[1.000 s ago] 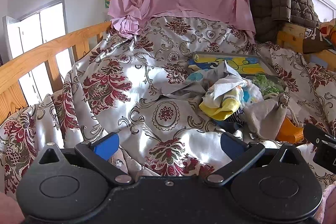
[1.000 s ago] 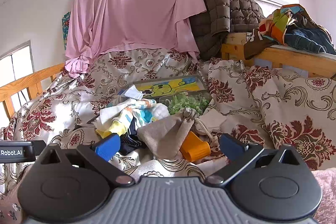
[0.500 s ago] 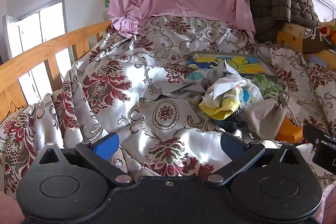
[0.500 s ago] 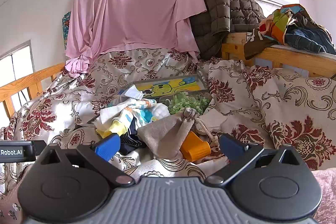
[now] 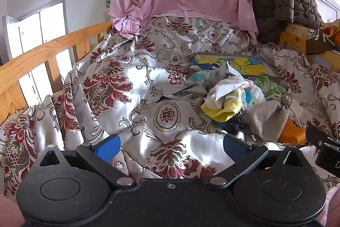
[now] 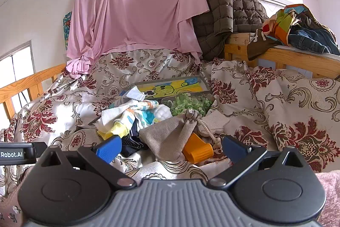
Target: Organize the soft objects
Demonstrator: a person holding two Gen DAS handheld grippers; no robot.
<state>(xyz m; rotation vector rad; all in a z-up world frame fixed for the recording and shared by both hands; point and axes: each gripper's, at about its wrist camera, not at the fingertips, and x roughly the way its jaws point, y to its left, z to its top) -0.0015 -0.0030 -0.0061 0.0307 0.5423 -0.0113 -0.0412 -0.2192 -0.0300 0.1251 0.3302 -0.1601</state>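
A heap of small clothes lies on the floral bedspread (image 5: 127, 86): a yellow-cuffed sock (image 5: 223, 107) (image 6: 119, 129), white and blue cloths (image 6: 146, 112) and a dark striped piece (image 6: 132, 143). A beige drawstring pouch (image 5: 267, 116) (image 6: 170, 137) rests against an orange plastic object (image 6: 197, 148) (image 5: 291, 133). Behind them sit a cartoon-printed tray (image 6: 170, 88) (image 5: 240, 63) and a container of green bits (image 6: 191, 102) (image 5: 269, 84). My left gripper (image 5: 170, 145) is open over bare bedspread, left of the heap. My right gripper (image 6: 170, 148) is open just short of the pouch.
A wooden bed rail (image 5: 42, 50) runs along the left. A pink sheet (image 6: 136, 14) hangs on the back wall beside a brown quilted jacket (image 6: 227, 10). Clothes (image 6: 297, 24) lie piled on a wooden ledge at the right. A pink fuzzy fabric (image 6: 327, 195) shows bottom right.
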